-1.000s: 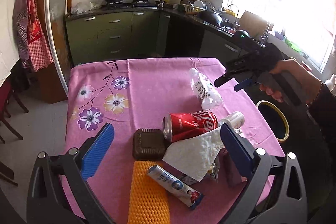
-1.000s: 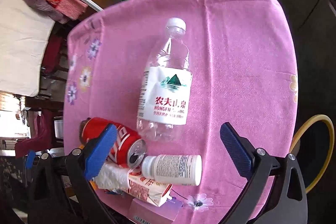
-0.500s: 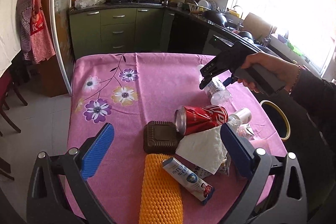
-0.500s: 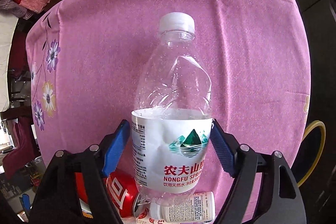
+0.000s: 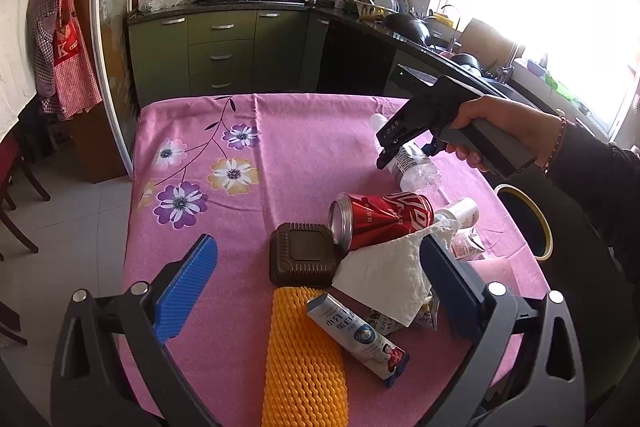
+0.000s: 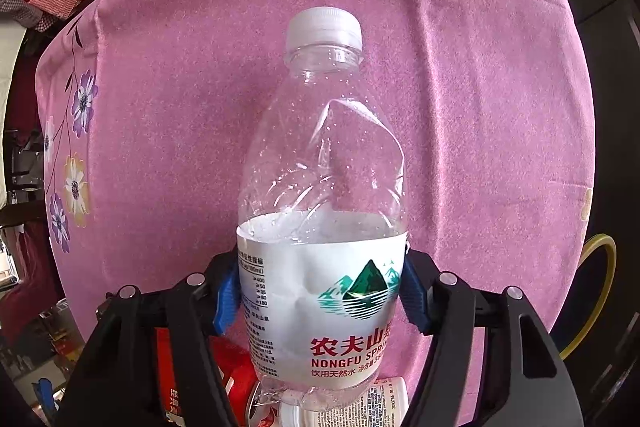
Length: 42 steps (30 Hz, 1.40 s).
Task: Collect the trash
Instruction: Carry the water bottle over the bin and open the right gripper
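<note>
Your right gripper [image 6: 320, 291] had just been closing its blue pads on the labelled middle of the dented, clear plastic water bottle [image 6: 324, 187] lying on the pink tablecloth [image 6: 480, 107], seemingly touching, where thin walls could buckle and slip.

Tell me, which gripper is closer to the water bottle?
Right. The right gripper has just been closing around the bottle, pads at its label. The left gripper hangs open, back over the orange net.
</note>
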Available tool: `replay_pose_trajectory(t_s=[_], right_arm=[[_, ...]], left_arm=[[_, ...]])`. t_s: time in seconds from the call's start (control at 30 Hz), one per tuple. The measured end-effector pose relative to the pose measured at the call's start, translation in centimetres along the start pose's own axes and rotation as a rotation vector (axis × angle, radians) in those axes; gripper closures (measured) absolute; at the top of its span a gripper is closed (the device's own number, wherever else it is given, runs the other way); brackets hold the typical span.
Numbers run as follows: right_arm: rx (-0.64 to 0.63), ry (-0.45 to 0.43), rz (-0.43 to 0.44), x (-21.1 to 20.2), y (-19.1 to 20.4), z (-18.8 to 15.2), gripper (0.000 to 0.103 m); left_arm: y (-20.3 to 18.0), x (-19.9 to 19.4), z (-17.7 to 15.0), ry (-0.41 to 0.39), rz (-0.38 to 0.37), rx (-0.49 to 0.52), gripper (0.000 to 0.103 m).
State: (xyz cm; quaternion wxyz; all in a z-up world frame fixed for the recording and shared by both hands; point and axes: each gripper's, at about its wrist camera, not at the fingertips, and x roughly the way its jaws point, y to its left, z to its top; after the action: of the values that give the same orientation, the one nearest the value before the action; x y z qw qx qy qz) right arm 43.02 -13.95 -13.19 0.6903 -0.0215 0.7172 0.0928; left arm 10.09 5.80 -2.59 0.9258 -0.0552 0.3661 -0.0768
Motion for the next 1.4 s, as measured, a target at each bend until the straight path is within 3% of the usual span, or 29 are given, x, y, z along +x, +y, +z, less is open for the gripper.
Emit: replay_pose_trajectory(t_s=[0.17, 0.5, 0.63, 0.77, 0.93, 1.07, 1.17, 1.37, 1.4], right_arm=[[-0.006, -0.009, 0.037, -0.6, -0.4, -0.5, 0.039], [-0.014, -0.075, 0.148, -6.4, -5.5, -3.4, 0.039], [0.013, -0.111, 0.159, -9.1, -10.6, -7.1, 0.039], [0.128, -0.160, 0.131, -10.6, -19.2, -11.6, 0.039], [0.297, -0.151, 0.070, -8.4, -30.3, -16.4, 0.039], [0.396, -0.123, 0.056, -5.4, -36.5, -18.9, 0.039], [0.447, -0.111, 0.046, -3.5, -39.5, -19.7, 0.038], [0.503, -0.097, 0.040, -0.7, -41.9, -19.6, 0.037], [0.509, -0.101, 0.045, -0.4, -42.0, -19.6, 0.032]], left_arm=[[-0.1, 0.0, 0.0, -0.002, 0.002, 0.001, 0.007], [-1.1, -0.3, 0.2, -0.003, -0.006, 0.019, 0.007], [-1.5, -0.5, 0.3, -0.013, -0.021, 0.024, 0.007], [-2.3, -0.1, 0.2, -0.014, -0.042, 0.029, 0.007], [-3.7, 0.4, 0.3, -0.003, -0.052, 0.052, 0.007], [-5.0, 0.6, 0.4, 0.001, -0.051, 0.075, 0.007], [-6.1, 0.6, 0.5, 0.004, -0.051, 0.093, 0.007], [-7.6, 0.6, 0.5, 0.021, -0.060, 0.123, 0.007], [-7.7, 0.6, 0.5, 0.022, -0.061, 0.126, 0.007]])
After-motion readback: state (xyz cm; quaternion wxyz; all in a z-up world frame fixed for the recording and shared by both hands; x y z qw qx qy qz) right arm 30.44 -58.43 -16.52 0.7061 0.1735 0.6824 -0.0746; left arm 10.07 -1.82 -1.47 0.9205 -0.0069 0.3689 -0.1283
